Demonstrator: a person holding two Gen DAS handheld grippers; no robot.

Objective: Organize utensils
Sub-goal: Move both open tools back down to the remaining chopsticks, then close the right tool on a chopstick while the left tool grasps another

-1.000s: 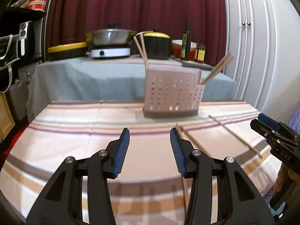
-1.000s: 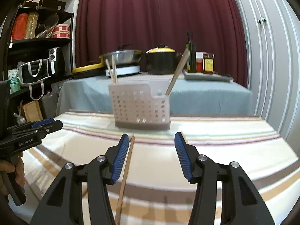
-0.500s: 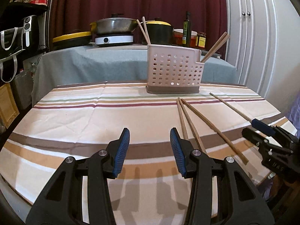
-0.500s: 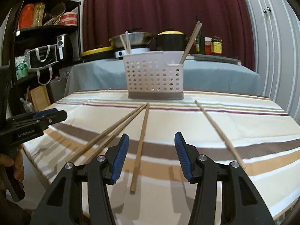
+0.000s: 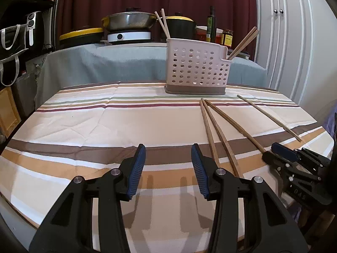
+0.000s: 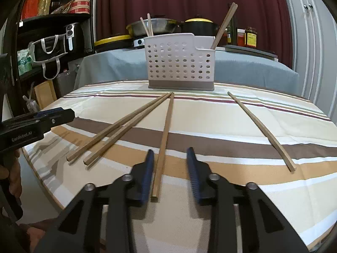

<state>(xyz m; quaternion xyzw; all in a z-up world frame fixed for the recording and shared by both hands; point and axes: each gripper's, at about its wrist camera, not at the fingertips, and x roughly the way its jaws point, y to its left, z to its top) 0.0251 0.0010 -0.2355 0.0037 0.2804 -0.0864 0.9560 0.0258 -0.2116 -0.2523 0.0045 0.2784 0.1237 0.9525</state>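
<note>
Right gripper [image 6: 168,168], ribbed blue pads spread wide, grips nothing; a slim square-edged wooden chopstick [image 6: 164,139] lies between them. Left gripper [image 5: 168,168] also gapes empty.

Wok [image 5: 129,21], black pot [image 5: 180,26], sauce jars [image 6: 250,37] on grey-clothed table [image 5: 105,63] behind.

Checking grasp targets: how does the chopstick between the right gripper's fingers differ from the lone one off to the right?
The centre chopstick lies between the open right gripper fingers, pointing almost straight at the caddy. The lone chopstick lies apart, angled outward, clear of both grippers. Both lie flat on the striped cloth, ungrasped.
</note>
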